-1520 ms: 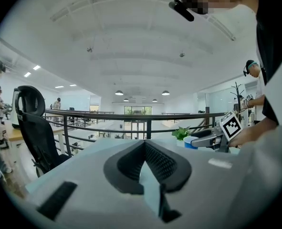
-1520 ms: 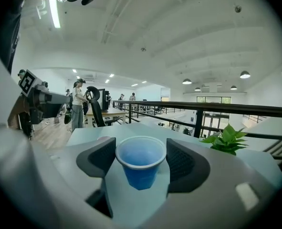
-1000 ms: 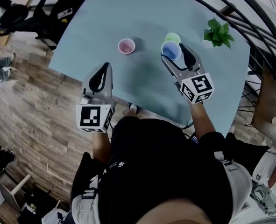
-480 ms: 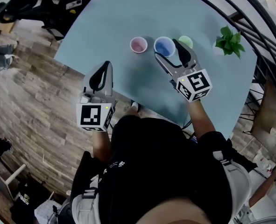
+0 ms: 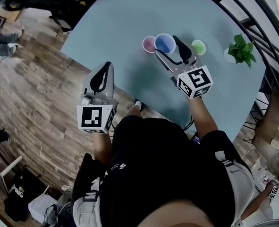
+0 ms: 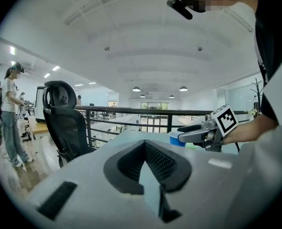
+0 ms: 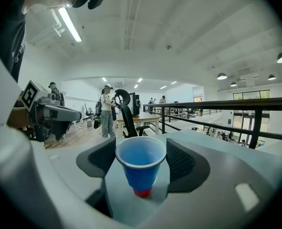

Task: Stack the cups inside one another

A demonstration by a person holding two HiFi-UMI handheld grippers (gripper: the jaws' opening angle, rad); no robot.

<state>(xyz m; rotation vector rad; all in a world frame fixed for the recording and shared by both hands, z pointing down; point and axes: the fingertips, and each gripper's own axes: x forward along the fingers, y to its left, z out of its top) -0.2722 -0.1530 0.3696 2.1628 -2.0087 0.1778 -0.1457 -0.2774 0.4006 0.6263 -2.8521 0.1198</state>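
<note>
A rounded pale blue-grey desk (image 5: 125, 13) fills the upper middle of the head view. Brown wooden plank floor (image 5: 30, 98) lies to its left, and a black metal railing (image 5: 257, 13) curves past its upper right. A small green potted plant (image 5: 241, 51) sits near the desk's right edge.

The blue plastic cup (image 5: 165, 43) is upright in the right claw (image 5: 168, 48), its rim caught between the wide-set pads, just beside the pink plastic cup (image 5: 148, 44). Seen from above the two rims overlap, and I cannot tell whether they touch. A reddish patch under the blue cup's base in the right gripper view is too small to identify. The green plastic cup (image 5: 198, 47) stands apart at the right.

The left claw (image 5: 105, 70) hangs over the desk's near-left edge — jaws together, nothing in them. Both claws point up the frame, tilted slightly down.
</note>
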